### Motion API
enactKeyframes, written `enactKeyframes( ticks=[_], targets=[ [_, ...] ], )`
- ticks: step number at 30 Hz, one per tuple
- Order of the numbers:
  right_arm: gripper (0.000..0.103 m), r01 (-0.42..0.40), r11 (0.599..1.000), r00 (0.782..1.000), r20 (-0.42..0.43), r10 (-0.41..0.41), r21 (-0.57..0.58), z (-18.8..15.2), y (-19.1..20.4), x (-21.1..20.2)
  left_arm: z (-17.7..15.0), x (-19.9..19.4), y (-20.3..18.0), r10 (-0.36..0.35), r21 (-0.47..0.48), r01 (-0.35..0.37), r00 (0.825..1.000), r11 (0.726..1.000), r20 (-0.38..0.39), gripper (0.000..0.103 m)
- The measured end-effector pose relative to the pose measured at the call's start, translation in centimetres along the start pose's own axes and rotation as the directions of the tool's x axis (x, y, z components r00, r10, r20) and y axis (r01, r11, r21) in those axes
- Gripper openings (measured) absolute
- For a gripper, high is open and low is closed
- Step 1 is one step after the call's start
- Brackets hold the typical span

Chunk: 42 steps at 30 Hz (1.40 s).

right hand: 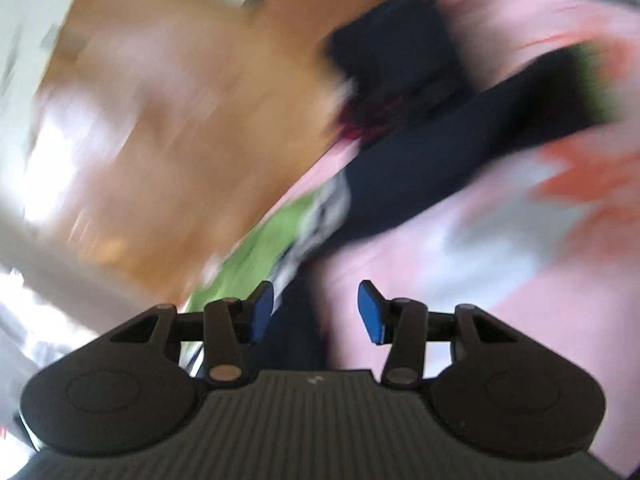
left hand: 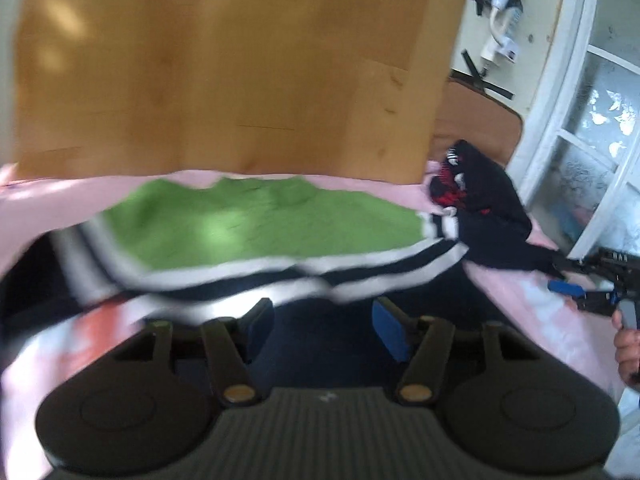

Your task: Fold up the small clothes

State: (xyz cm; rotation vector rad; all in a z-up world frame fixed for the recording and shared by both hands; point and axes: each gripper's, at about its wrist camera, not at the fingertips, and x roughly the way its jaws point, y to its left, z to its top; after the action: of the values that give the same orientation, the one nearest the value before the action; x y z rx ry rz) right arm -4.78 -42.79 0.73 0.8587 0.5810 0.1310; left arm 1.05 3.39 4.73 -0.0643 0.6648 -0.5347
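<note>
A small garment with a green panel (left hand: 260,228), white and navy stripes and a navy body lies on a pink sheet (left hand: 516,292). My left gripper (left hand: 322,324) is open just above its navy part, blue pads apart and empty. The right gripper (left hand: 576,294) shows at the far right of the left wrist view, open, by a dark sleeve. In the blurred right wrist view my right gripper (right hand: 316,312) is open over the navy sleeve (right hand: 420,184) and the green panel (right hand: 260,256). A second dark garment with red and white print (left hand: 472,188) lies bunched at the back right.
A wooden headboard or board (left hand: 224,68) stands behind the sheet. A white window frame (left hand: 568,120) and a white lamp (left hand: 504,4) are at the right. The sheet has orange and white printed patches (right hand: 572,176).
</note>
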Motion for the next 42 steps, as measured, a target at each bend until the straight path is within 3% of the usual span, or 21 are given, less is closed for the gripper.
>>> enactKeyframes(
  ticks=[3, 7, 14, 15, 16, 17, 19, 22, 24, 27, 30, 33, 35, 38, 40, 41, 42],
  targets=[
    [0.053, 0.087, 0.988, 0.987, 0.121, -0.103, 0.130, 1.8, -3.4, -2.4, 1.5, 4.6, -0.7, -0.013, -0.003, 0.013, 1.000, 1.000, 0.020, 0.066],
    [0.054, 0.078, 0.954, 0.973, 0.188, -0.136, 0.289, 1.5, -5.3, -2.8, 0.8, 9.5, 0.9, -0.043, -0.088, 0.041, 0.999, 0.995, -0.023, 0.067],
    [0.054, 0.147, 0.950, 0.946, 0.241, -0.216, 0.274, 3.8, -4.6, -0.1, -0.2, 9.3, 2.3, -0.083, -0.102, 0.081, 0.997, 0.991, -0.008, 0.073],
    [0.052, 0.137, 0.951, 0.948, 0.240, -0.207, 0.278, 4.5, -5.0, 0.4, -0.1, 9.2, 2.6, -0.092, -0.111, 0.090, 0.996, 0.990, -0.006, 0.072],
    [0.029, 0.127, 0.953, 0.952, 0.236, -0.195, 0.276, 4.8, -4.8, 1.1, 0.0, 9.1, 2.9, -0.098, -0.119, 0.097, 0.995, 0.988, -0.002, 0.072],
    [0.011, 0.147, 0.950, 0.949, 0.231, -0.214, 0.277, 5.2, -4.4, 1.6, 0.1, 8.9, 3.2, -0.100, -0.128, 0.099, 0.995, 0.987, 0.006, 0.072],
    [0.011, 0.144, 0.959, 0.943, 0.262, -0.208, 0.245, 5.9, -2.3, 1.5, 0.4, 8.1, 4.1, -0.108, -0.165, 0.113, 0.993, 0.980, 0.038, 0.071],
    [0.011, 0.087, 0.995, 0.935, 0.340, -0.100, 0.054, 7.5, 4.5, 1.1, 1.0, 6.6, 6.2, -0.106, -0.247, 0.131, 0.988, 0.960, 0.110, 0.071],
    [0.011, 0.034, 0.996, 0.940, 0.341, -0.005, -0.077, 8.3, 9.9, 1.7, 1.3, 5.5, 7.8, -0.079, -0.300, 0.122, 0.985, 0.946, 0.154, 0.072],
    [0.011, -0.033, 0.954, 0.947, 0.297, 0.125, -0.298, 8.1, 18.9, 4.2, 1.6, 3.8, 10.1, -0.021, -0.370, 0.100, 0.977, 0.924, 0.210, 0.073],
    [0.011, -0.117, 0.858, 0.956, 0.178, 0.234, -0.500, 5.0, 27.1, 8.3, 1.7, 2.4, 12.5, 0.035, -0.442, 0.083, 0.967, 0.893, 0.252, 0.073],
    [0.011, -0.177, 0.740, 0.970, 0.013, 0.243, -0.649, -1.3, 31.4, 13.3, 1.7, 1.3, 14.9, 0.090, -0.513, 0.068, 0.957, 0.856, 0.276, 0.075],
    [0.011, -0.209, 0.682, 0.975, -0.099, 0.197, -0.701, -6.2, 31.4, 16.7, 1.6, 0.9, 16.1, 0.118, -0.549, 0.056, 0.954, 0.834, 0.277, 0.075],
    [0.014, -0.201, 0.615, 0.973, -0.226, 0.039, -0.762, -13.4, 28.0, 22.0, 1.5, 1.3, 17.0, 0.108, -0.577, 0.065, 0.959, 0.814, 0.261, 0.075],
    [0.018, -0.249, 0.568, 0.928, -0.361, -0.092, -0.784, -17.3, 25.0, 24.6, 1.5, 1.9, 16.9, 0.104, -0.560, 0.048, 0.966, 0.827, 0.238, 0.075],
    [0.026, -0.278, 0.566, 0.920, -0.385, -0.076, -0.776, -18.3, 23.5, 24.2, 1.6, 2.1, 16.6, 0.107, -0.550, 0.037, 0.968, 0.834, 0.227, 0.075],
    [0.036, -0.289, 0.566, 0.930, -0.366, -0.024, -0.772, -18.2, 22.8, 22.8, 1.7, 2.5, 16.2, 0.103, -0.538, 0.030, 0.971, 0.843, 0.216, 0.076]
  ],
)
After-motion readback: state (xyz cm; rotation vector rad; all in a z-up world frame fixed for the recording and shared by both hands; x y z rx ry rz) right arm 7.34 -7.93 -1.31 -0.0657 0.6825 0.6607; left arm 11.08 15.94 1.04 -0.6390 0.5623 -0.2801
